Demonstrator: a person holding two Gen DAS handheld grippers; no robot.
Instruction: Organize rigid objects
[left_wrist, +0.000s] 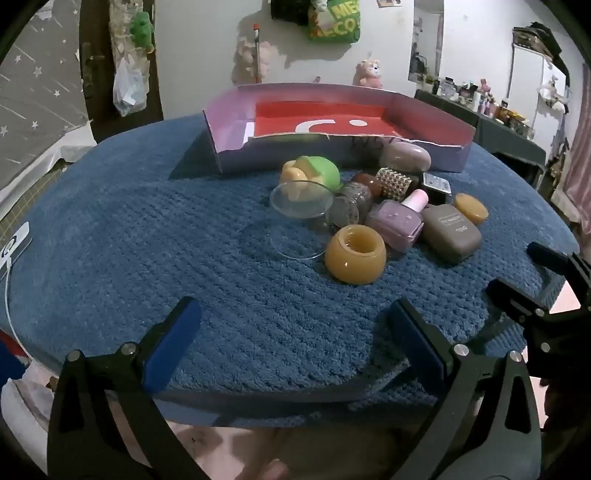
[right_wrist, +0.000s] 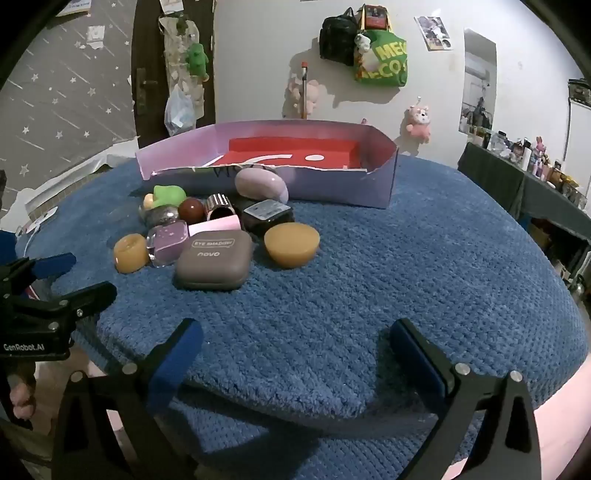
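Dim indoor light, sharp, fisheye-warped edges

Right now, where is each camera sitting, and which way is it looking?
Left wrist: sits on the left gripper, looks forward and down over the blue mat at the box; the right gripper shows.
Right wrist: sits on the right gripper, facing likewise; the left gripper and fingers show.
Both share the eyeshadow case.

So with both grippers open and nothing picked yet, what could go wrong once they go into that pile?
1. The items are packed touching; fingers closing on the purple nail polish bottle could shove the eye shadow case.
2. The clear plastic dome is hard to see and may get knocked.
3. The box has a torn front wall that could snag items.
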